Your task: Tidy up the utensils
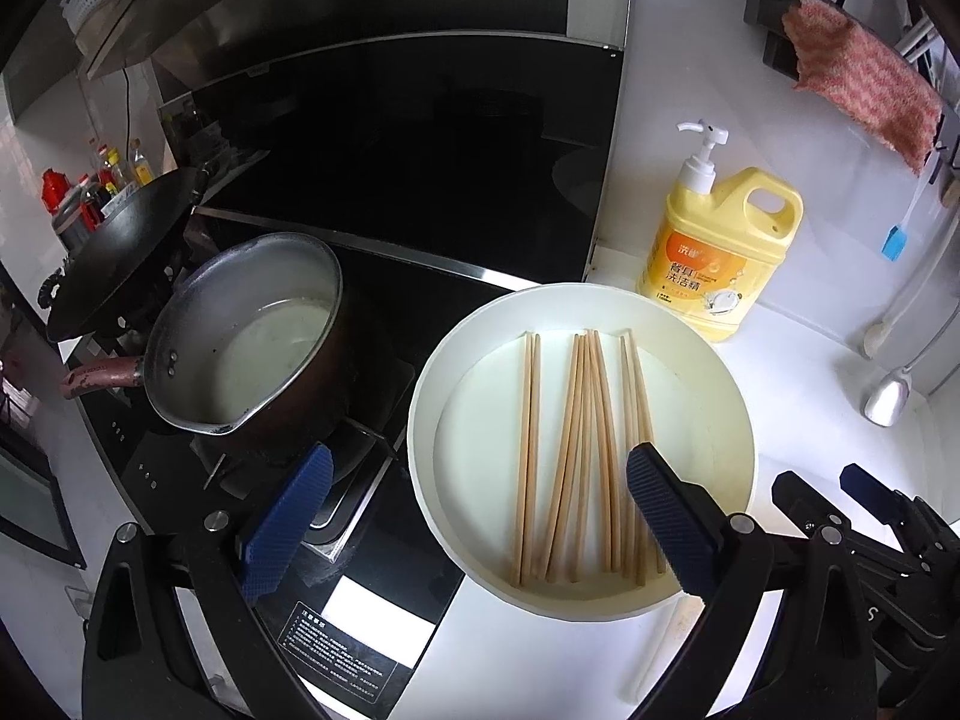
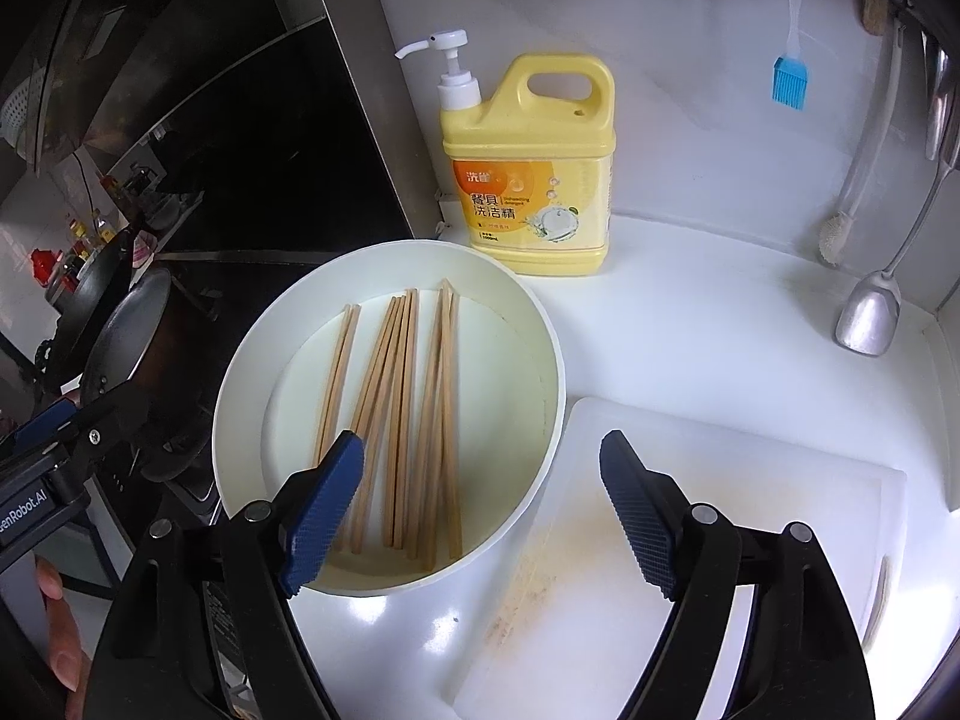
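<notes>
Several wooden chopsticks point(image 1: 576, 456) lie side by side in a round white basin point(image 1: 735, 396) on the white counter. They also show in the right wrist view point(image 2: 402, 420), inside the same basin point(image 2: 540, 324). My left gripper point(image 1: 480, 516) is open and empty, hovering over the basin's near left rim; its right finger overlaps the chopsticks' near ends. My right gripper point(image 2: 480, 510) is open and empty, above the basin's near right rim. The right gripper also appears at the right edge of the left wrist view point(image 1: 870, 516).
A yellow dish-soap bottle point(image 2: 528, 174) stands behind the basin. A white cutting board point(image 2: 720, 540) lies to the right. A steel pot point(image 1: 240, 330) and a black wok point(image 1: 120, 252) sit on the stove at left. A metal ladle point(image 2: 870, 312) and a blue brush point(image 2: 789, 81) hang at the right wall.
</notes>
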Demonstrator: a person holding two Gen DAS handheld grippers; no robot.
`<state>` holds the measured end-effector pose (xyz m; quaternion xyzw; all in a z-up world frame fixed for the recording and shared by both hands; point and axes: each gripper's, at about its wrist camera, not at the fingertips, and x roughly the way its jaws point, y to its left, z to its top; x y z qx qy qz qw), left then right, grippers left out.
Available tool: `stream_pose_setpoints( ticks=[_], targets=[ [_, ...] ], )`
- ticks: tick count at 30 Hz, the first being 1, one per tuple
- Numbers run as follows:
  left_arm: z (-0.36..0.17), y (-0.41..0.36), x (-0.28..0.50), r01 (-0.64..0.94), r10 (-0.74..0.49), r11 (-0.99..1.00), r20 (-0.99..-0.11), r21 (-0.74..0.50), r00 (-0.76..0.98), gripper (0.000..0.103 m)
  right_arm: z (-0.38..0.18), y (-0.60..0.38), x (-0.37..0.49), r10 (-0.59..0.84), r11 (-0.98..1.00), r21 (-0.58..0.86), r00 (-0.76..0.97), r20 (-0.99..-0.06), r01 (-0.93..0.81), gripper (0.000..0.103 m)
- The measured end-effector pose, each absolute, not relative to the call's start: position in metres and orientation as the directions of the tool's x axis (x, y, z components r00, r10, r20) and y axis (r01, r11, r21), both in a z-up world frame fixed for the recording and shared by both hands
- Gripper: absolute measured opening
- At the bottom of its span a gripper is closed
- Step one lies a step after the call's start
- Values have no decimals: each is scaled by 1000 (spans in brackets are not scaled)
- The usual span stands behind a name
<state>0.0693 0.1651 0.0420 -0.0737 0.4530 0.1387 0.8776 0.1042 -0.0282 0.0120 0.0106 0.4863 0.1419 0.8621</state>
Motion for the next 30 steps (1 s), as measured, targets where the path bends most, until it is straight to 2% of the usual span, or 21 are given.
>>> stream_pose_setpoints(
  ticks=[30],
  targets=[
    [75,163,62,-278,168,960,-755,-19,634,97,33,-30,91,257,960,147,534,-806,-239,77]
  ],
)
